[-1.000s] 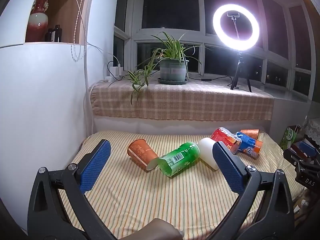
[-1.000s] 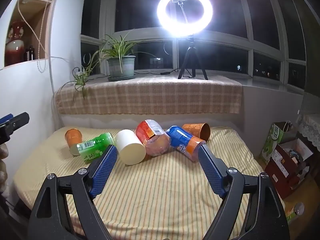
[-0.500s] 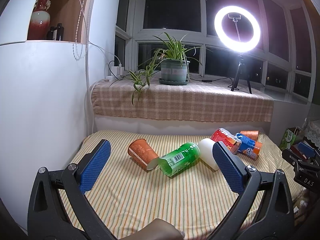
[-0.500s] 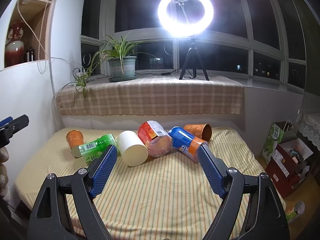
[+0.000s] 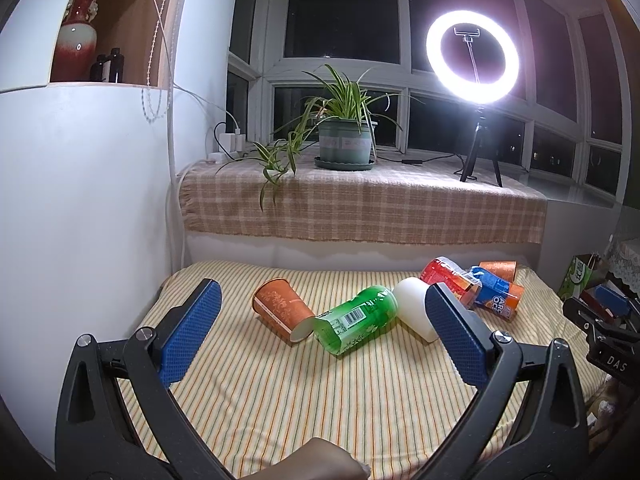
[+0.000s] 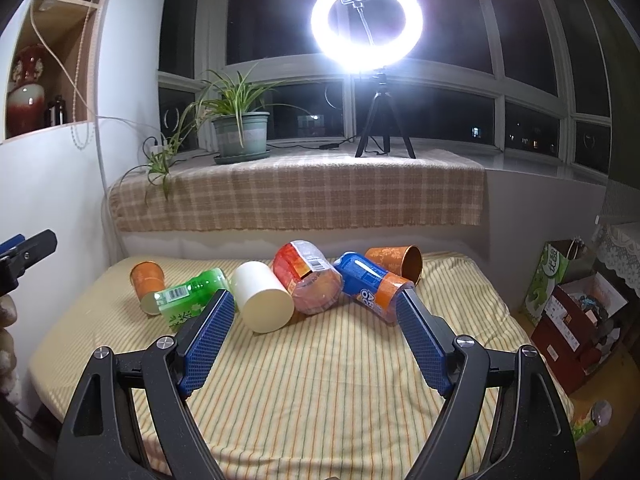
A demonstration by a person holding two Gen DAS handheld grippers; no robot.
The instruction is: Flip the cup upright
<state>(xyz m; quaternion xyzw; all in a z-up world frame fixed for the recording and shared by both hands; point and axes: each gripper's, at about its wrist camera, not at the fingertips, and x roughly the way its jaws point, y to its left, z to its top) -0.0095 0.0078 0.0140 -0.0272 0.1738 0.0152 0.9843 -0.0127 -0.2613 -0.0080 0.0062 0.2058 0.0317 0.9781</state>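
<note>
Above the striped bed, each claw (image 5: 320, 328) (image 6: 312, 328) gapes wide, holding nothing.

Two orange paper cups (image 6: 147, 280) (image 6: 396, 261), one white cup (image 6: 262, 296), one green bottle (image 6: 188, 298), one red bottle (image 6: 308, 280), one blue bottle (image 6: 370, 286)

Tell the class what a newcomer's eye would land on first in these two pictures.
The glowing ring light on its tripod on the windowsill stands out first, with a potted spider plant to its left. Below, on the striped cloth, six cups lie toppled in a row, among them a green one, a white one and a blue one. Both grippers, left and right, are open and hold nothing.
</note>
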